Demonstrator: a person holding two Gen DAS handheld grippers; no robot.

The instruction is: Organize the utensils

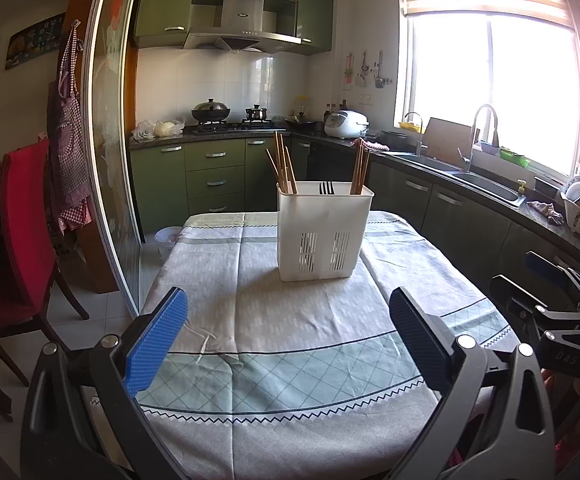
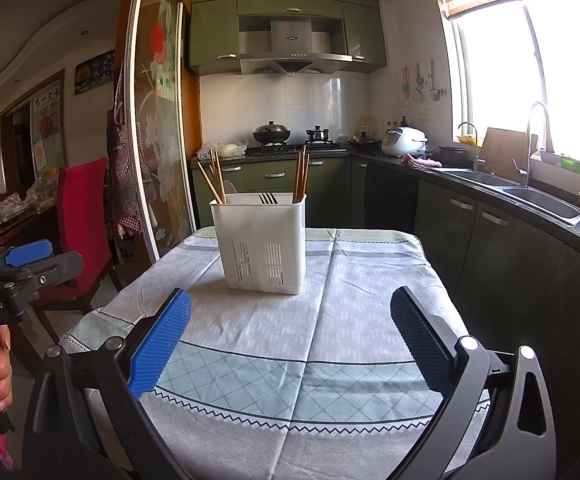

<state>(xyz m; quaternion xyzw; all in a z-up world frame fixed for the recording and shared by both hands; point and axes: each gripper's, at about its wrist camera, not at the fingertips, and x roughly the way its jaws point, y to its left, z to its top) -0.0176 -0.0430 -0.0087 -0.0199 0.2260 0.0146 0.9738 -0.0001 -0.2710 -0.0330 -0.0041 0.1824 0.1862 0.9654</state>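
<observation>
White utensil caddy [image 1: 322, 232] stands upright mid-table on the checked cloth [image 1: 290, 368] w/ chopsticks [image 1: 283, 168] sorted into end slots & a dark fork [image 1: 326, 188] between, prob. grouped by type, while left gripper [image 1: 290, 344] & right gripper [image 2: 290, 344] hover level at the near edge, fingers spread wide, holding nothing.

The white caddy [image 1: 324, 232] hides the lower chopsticks [image 1: 283, 168] and fork [image 1: 326, 188].

White caddy [image 1: 324, 232], seemingly grey-teal lattice-print tablecloth [image 1: 290, 360].
</observation>
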